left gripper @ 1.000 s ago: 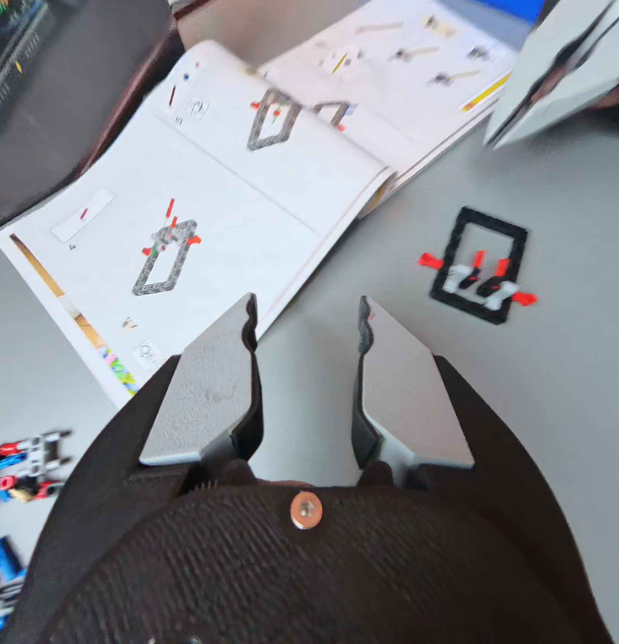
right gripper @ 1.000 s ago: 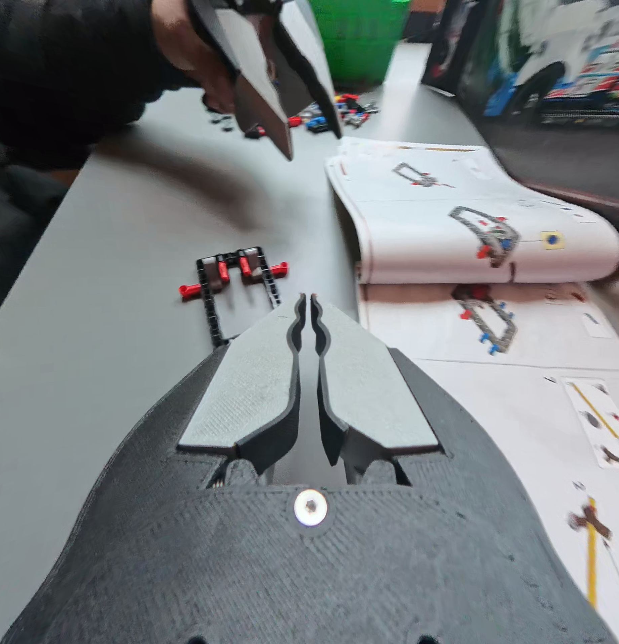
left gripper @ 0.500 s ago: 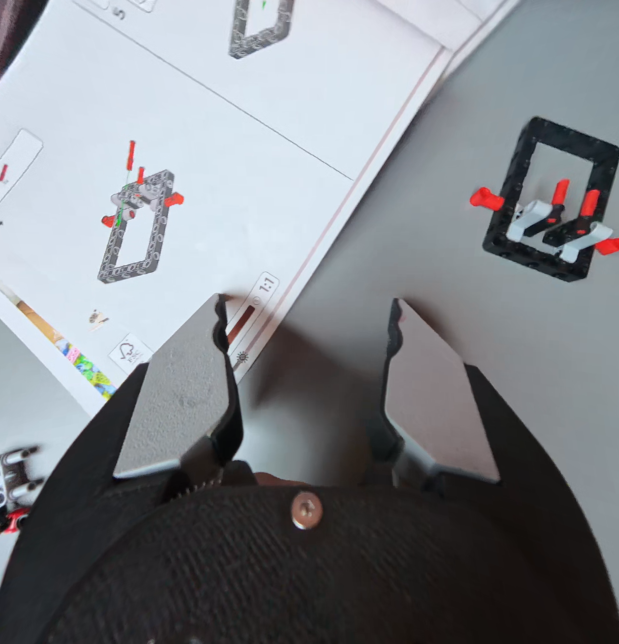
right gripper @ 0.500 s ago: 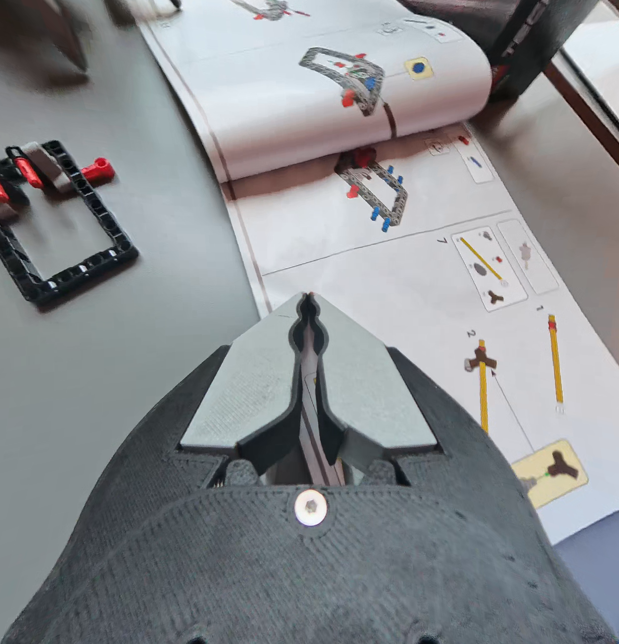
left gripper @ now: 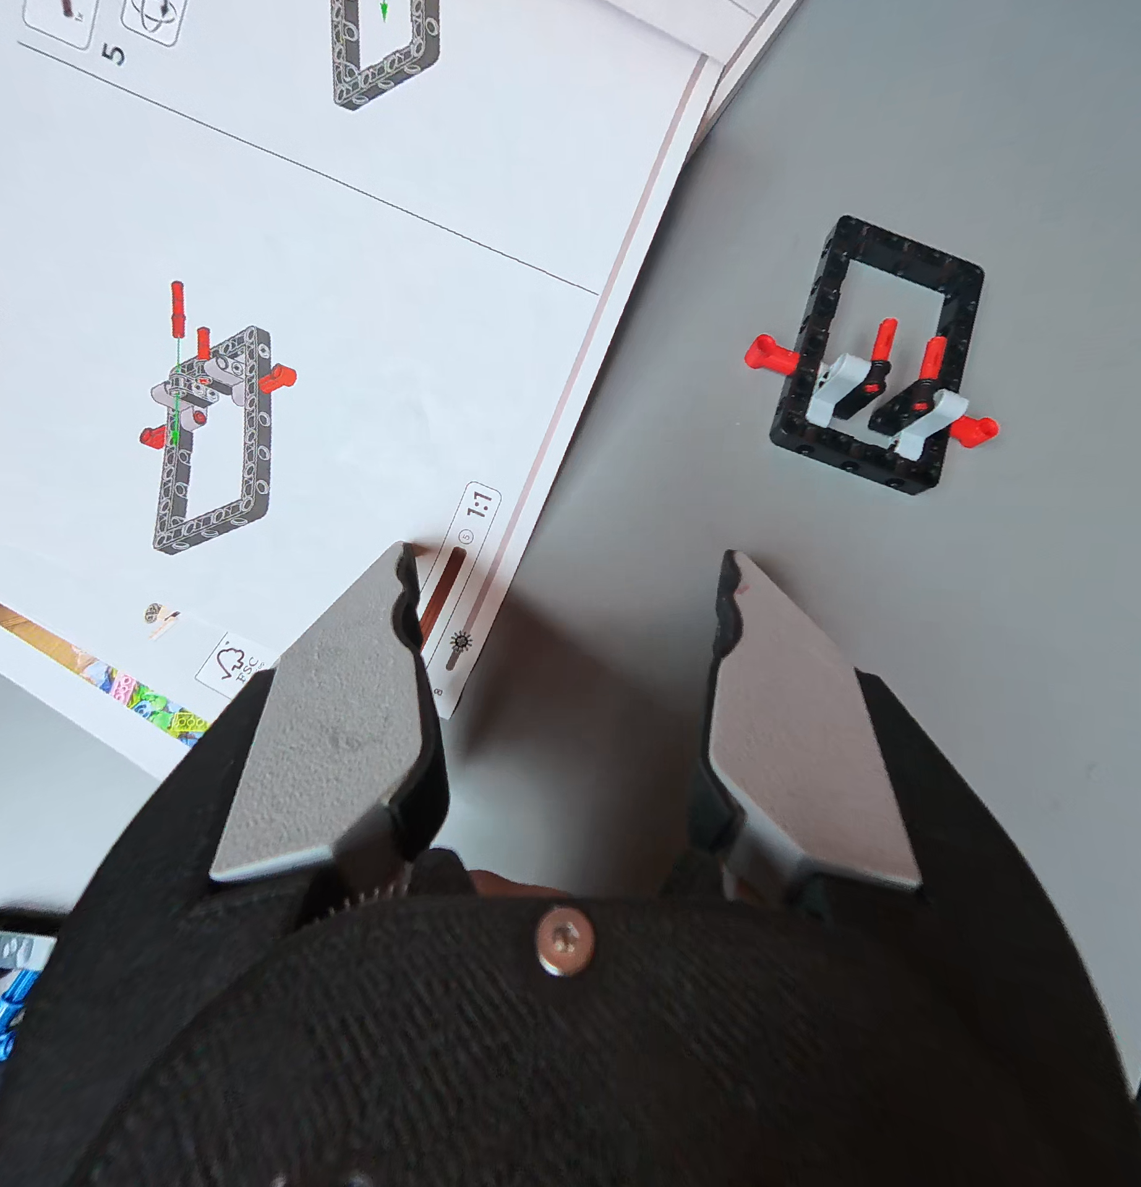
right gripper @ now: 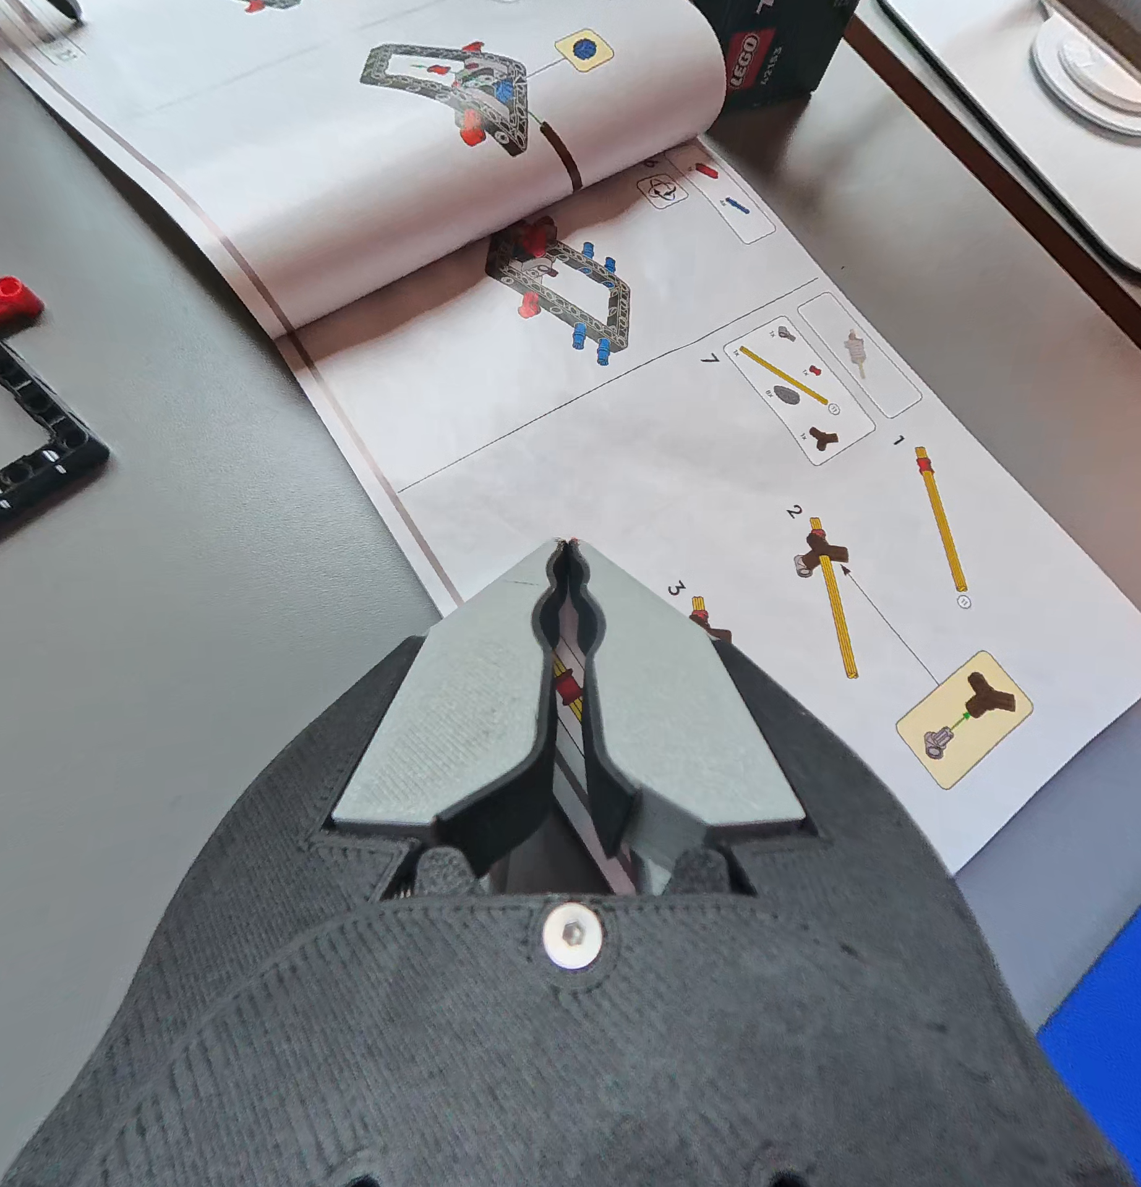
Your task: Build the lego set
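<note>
Glossy black plastic frame (left gripper: pixel 876 360) on a smooth matt grey table (left gripper: pixel 940 642), beside a satin paper booklet (left gripper: pixel 362 257).

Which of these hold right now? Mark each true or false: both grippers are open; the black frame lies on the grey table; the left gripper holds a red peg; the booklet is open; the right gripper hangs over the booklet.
1. Both grippers are open. False: the left gripper is open, the right gripper is shut.
2. The black frame lies on the grey table. True.
3. The left gripper holds a red peg. False: nothing sits between its fingers; the red pegs are on the frame.
4. The booklet is open. True.
5. The right gripper hangs over the booklet. True.
</note>
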### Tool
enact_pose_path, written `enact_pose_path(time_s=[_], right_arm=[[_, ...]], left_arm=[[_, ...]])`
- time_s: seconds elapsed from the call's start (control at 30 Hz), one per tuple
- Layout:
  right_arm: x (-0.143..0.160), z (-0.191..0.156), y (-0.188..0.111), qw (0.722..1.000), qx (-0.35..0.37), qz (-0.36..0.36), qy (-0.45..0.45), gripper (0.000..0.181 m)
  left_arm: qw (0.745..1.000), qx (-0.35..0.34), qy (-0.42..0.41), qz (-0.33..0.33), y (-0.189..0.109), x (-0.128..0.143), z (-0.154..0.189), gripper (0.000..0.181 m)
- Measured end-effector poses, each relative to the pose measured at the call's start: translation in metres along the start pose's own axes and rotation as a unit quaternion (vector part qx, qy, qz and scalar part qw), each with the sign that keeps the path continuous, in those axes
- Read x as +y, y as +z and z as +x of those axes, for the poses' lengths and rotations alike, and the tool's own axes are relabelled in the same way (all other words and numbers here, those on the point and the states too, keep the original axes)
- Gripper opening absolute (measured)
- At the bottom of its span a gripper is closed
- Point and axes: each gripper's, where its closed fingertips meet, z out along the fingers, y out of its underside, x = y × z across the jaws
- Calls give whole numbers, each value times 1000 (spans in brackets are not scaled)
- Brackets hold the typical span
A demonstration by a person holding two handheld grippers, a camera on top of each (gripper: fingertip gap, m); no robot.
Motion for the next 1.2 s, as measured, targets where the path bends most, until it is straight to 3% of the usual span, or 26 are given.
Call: enact_pose_path(time_s=[0.3,0.53,0.8,1.0,1.2], right_arm=[[-5,-5,-6,999,7,24,-31,0],[-20,-5,-17,995,26,80,-44,0],[-22,-8,-18,995,15,87,-42,0],[-21,-9,-16,995,14,83,-46,0],[-28,-20,-24,994,7,104,-37,0]], left_arm=[[1000,9,-12,1,-3,-2,-4,74],[1000,10,1,12,-8,-8,1,69],[1000,12,7,7,-8,-6,3,68],[999,46,10,15,-15,-8,13,60],[991,123,38,25,-15,-12,49,59]])
